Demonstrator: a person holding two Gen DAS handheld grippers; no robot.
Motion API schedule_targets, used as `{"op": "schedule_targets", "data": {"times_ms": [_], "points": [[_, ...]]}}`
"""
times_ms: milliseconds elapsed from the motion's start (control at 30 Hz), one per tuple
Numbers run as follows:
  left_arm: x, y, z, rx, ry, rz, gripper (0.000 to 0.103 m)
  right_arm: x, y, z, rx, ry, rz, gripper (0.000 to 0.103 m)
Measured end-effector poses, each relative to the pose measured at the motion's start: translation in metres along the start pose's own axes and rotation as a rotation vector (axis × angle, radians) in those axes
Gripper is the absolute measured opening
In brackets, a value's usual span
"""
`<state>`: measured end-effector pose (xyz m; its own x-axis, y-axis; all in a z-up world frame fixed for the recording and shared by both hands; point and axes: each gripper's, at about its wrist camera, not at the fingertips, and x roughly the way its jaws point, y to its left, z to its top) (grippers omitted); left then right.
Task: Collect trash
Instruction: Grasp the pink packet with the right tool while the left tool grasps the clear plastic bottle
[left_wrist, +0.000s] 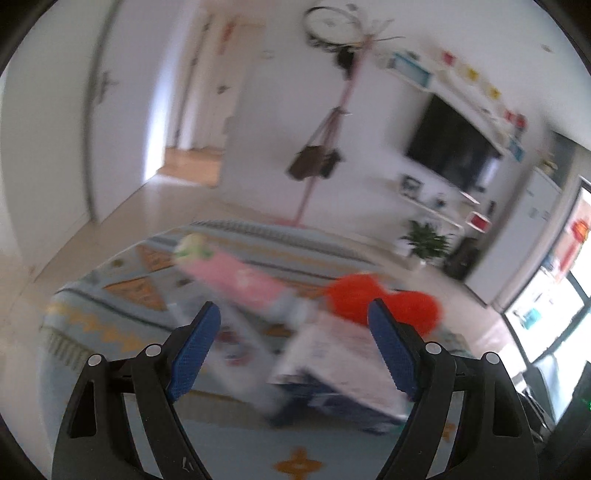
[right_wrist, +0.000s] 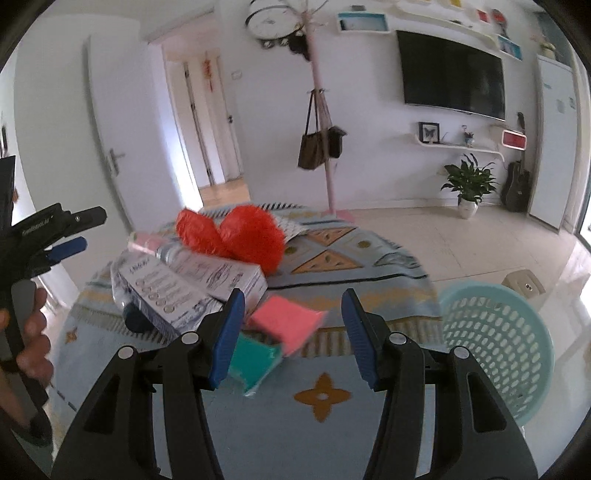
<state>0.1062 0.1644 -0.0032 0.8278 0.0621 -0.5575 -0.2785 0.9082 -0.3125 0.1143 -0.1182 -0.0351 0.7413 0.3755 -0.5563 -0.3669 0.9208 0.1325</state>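
Around the pink coat stand (right_wrist: 320, 110) are a brown bag (right_wrist: 312, 149) hanging on it, a wall clock (right_wrist: 268, 19) above-left, a television (right_wrist: 450, 72) right and a potted plant (right_wrist: 468, 184) lower right.

White walls, wall-mounted television (right_wrist: 452, 70), round clock (right_wrist: 271, 18), pink coat stand (right_wrist: 323, 122), potted plant (right_wrist: 468, 184), pale tiled floor (right_wrist: 480, 236)

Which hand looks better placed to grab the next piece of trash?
Probably the right. The right gripper is open with the pink and teal packet between its fingers, and the basket is beside it.

Perforated plastic basket (right_wrist: 495, 347), woven rug (right_wrist: 369, 258)
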Motion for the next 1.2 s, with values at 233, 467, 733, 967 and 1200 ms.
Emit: {"op": "schedule_targets", "data": {"times_ms": [233,467,733,967,1200], "points": [[0.039,0.047,-0.003,-0.102,0.131,0.077,0.079,0.028,0.009,0.002,-0.02,0.052,0.018,0.051],[0.067,0.055,-0.014,-0.121,0.214,0.103,0.079,0.065,0.003,0.002,-0.114,0.182,0.058,0.052],[0.089,0.053,-0.014,-0.107,0.279,0.115,0.081,0.1,0.002,-0.004,-0.177,0.31,0.083,0.064],[0.083,0.053,-0.021,-0.063,0.308,0.085,0.074,0.091,0.001,-0.006,-0.159,0.298,0.079,0.048],[0.061,0.058,-0.037,0.039,0.361,0.051,0.059,0.074,0.0,-0.005,-0.126,0.258,0.091,0.033]]}}
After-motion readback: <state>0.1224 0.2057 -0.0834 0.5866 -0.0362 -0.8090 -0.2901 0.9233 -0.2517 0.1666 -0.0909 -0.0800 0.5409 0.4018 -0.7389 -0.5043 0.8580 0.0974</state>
